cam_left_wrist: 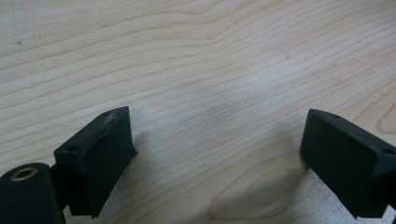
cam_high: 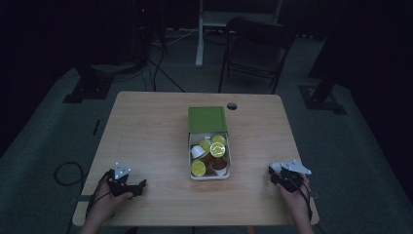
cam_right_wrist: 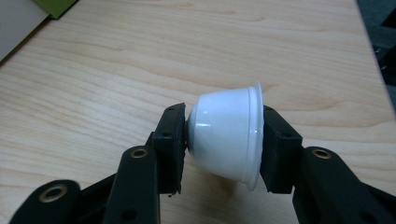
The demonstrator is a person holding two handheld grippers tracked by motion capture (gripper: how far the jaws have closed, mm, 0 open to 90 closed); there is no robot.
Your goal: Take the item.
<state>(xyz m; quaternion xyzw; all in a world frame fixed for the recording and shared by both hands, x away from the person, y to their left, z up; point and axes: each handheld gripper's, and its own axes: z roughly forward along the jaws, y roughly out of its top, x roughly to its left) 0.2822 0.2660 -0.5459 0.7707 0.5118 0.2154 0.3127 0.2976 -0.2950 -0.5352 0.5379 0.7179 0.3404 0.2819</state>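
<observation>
A white box (cam_high: 228,157) with a green lid (cam_high: 207,119) slid back sits mid-table, holding several coffee capsules (cam_high: 198,168), some with yellow-green tops. My right gripper (cam_right_wrist: 226,140) is shut on a white capsule (cam_right_wrist: 226,136) lying on its side between the pads, low over the wood near the table's right front (cam_high: 282,176). My left gripper (cam_left_wrist: 217,140) stands open just above bare wood at the table's left front (cam_high: 130,184), with nothing between its jaws.
The wooden table (cam_high: 146,131) has a cable hole (cam_high: 232,106) near its far edge. A dark chair (cam_high: 255,51) and stand bases sit on the floor beyond. A corner of the green lid (cam_right_wrist: 56,6) and the box wall (cam_right_wrist: 16,23) lie ahead-left of my right gripper.
</observation>
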